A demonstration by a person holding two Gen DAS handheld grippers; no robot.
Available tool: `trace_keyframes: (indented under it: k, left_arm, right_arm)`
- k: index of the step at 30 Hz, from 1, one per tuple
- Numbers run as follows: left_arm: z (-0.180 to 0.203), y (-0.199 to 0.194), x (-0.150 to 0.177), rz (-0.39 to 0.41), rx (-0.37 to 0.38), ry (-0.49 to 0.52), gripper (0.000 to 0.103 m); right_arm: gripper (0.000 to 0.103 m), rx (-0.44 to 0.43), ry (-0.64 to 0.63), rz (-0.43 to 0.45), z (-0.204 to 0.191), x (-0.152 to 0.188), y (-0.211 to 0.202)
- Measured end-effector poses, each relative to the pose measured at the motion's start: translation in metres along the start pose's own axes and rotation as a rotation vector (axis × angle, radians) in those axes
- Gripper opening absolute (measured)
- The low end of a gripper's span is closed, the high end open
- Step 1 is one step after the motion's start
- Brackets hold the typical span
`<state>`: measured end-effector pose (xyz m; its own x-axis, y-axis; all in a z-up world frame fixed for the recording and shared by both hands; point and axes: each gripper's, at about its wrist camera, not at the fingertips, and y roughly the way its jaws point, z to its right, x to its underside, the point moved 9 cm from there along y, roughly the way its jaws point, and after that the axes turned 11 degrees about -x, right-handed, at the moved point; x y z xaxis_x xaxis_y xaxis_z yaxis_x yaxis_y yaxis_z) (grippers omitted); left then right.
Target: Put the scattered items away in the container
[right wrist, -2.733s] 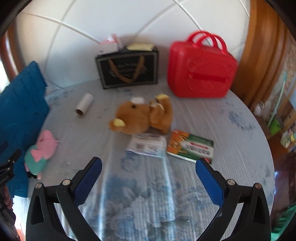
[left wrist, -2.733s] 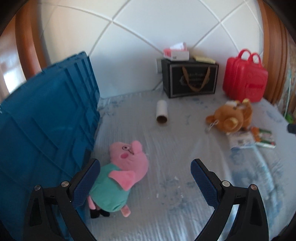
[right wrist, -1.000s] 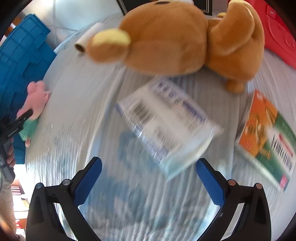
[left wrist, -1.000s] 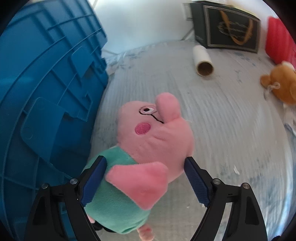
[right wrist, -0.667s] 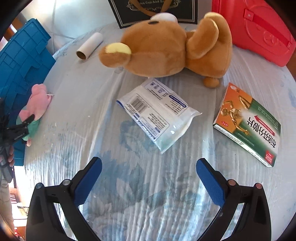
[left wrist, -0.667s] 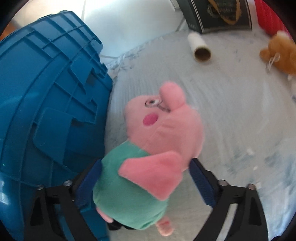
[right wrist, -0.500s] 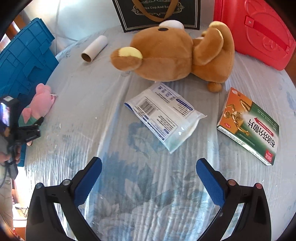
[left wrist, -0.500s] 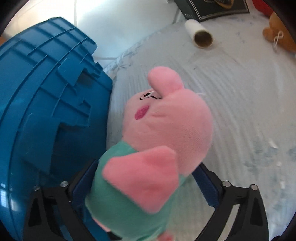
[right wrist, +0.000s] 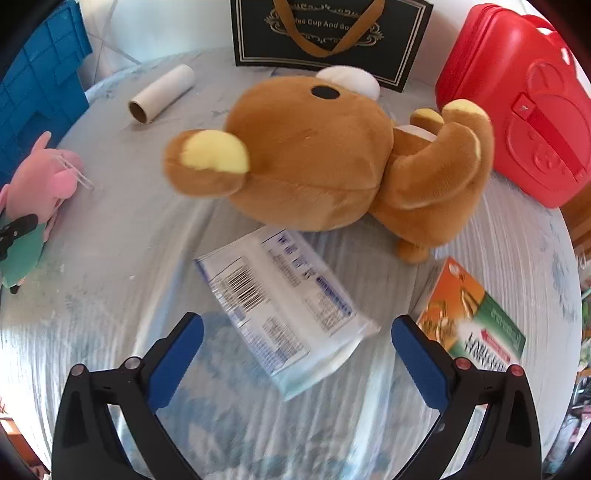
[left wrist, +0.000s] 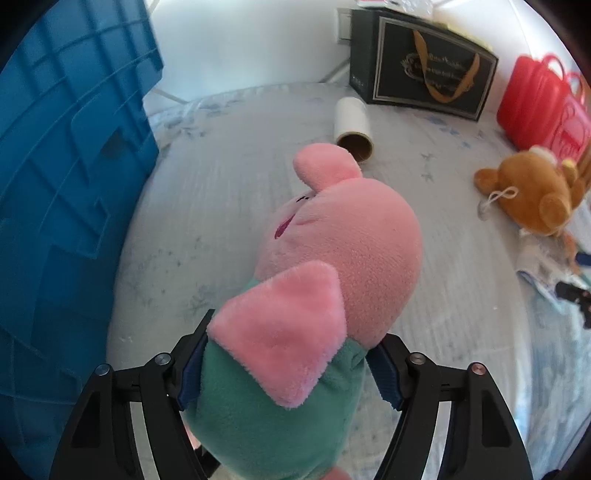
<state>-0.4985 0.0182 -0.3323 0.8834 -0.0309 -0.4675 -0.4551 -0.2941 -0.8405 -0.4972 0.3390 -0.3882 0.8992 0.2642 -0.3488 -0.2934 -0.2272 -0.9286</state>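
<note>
A pink pig plush (left wrist: 343, 240) in a green shirt fills the left wrist view. My left gripper (left wrist: 284, 369) has its blue pads pressed on the green body from both sides, and its jaws are closing. The blue crate (left wrist: 66, 184) stands close on its left. In the right wrist view my right gripper (right wrist: 297, 332) hangs open just above a white plastic packet (right wrist: 280, 306) with nothing between its fingers. A brown bear plush (right wrist: 314, 155) lies behind the packet, and an orange and green box (right wrist: 472, 317) lies to its right.
A cardboard tube (right wrist: 162, 92) lies on the pale patterned table cover (right wrist: 122, 236). A black gift bag (right wrist: 328, 33) and a red case (right wrist: 524, 96) stand at the back by the wall. The table's round edge falls away at the right.
My left gripper came down around the pig and narrowed onto its green body, and the pig's head now tilts up. My right gripper moved closer over the packet and the bear.
</note>
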Motion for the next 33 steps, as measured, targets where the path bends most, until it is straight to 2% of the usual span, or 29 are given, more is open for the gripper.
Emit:
trace_keyframes:
  k: [4,9,11,13,18,20,21,22,24,27,29,31,33]
  left_arm:
    - [0.005,0.000,-0.002,-0.007,-0.001,-0.016,0.076]
    - [0.004,0.002,0.001,-0.002,-0.008,-0.019,0.077]
    - [0.004,0.004,0.001,-0.002,-0.011,-0.015,0.077]
    - [0.004,0.004,-0.001,-0.003,-0.010,-0.016,0.077]
    - [0.004,0.004,0.000,-0.002,-0.009,-0.022,0.077]
    - [0.003,0.003,0.001,-0.004,-0.011,-0.022,0.076]
    - [0.003,0.001,0.001,-0.005,-0.011,-0.025,0.076]
    - [0.003,0.000,0.001,-0.005,-0.009,-0.028,0.076]
    - [0.003,-0.003,0.003,-0.009,0.009,-0.035,0.075]
    - [0.008,-0.008,0.005,-0.003,0.020,-0.023,0.075]
    - [0.010,-0.009,0.006,-0.006,0.015,-0.014,0.075]
    - [0.011,-0.008,0.007,-0.011,0.011,-0.014,0.075]
    - [0.013,-0.009,0.008,-0.009,0.004,-0.008,0.076]
  right_arm:
    - [0.103,0.010,-0.040,-0.036,0.006,-0.005,0.016]
    - [0.103,-0.035,-0.017,-0.063,0.009,-0.005,0.039]
    - [0.099,-0.042,0.008,-0.058,0.010,-0.004,0.040]
    - [0.089,-0.040,0.010,-0.068,0.008,-0.004,0.039]
    - [0.086,-0.040,0.014,-0.090,0.008,-0.005,0.041]
    - [0.078,-0.038,0.030,-0.083,0.007,-0.006,0.039]
    - [0.065,-0.039,0.035,-0.078,0.006,-0.006,0.038]
    - [0.058,-0.047,0.045,-0.071,0.005,-0.006,0.036]
    - [0.054,-0.067,0.068,-0.074,0.004,-0.003,0.034]
    - [0.054,-0.106,0.065,-0.108,-0.001,0.007,0.032]
    - [0.060,-0.115,0.036,-0.097,-0.004,0.007,0.030]
    - [0.080,-0.078,0.020,-0.097,0.000,0.005,0.029]
    - [0.083,-0.052,0.002,-0.080,0.003,-0.001,0.028]
